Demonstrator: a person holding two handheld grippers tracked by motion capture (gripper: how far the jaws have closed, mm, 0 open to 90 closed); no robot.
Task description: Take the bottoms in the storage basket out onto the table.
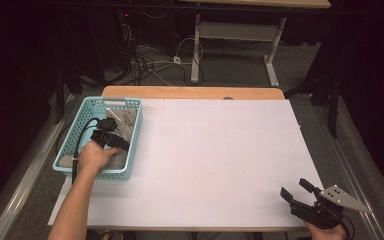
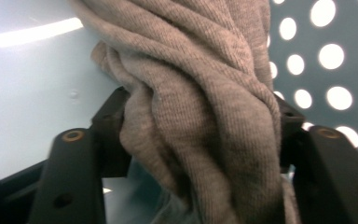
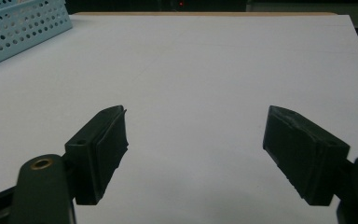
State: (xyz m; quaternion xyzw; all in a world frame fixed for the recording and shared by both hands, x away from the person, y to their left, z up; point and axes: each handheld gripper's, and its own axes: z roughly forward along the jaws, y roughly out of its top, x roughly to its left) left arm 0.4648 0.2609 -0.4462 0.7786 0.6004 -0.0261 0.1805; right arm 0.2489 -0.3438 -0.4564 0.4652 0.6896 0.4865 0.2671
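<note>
Grey knit cloth (image 2: 200, 107), one, bunched between left gripper (image 2: 200, 126) jaws (in one blue basket (image 1: 80, 125)); right gripper (image 3: 196, 154) gapes.

White table sheet (image 1: 220, 155) over a wooden tabletop (image 1: 190, 92) (only its far edge bare). Behind: second desk frame (image 1: 240, 35), tangled cables (image 1: 150, 57) on grey carpet (image 1: 290, 60).
</note>
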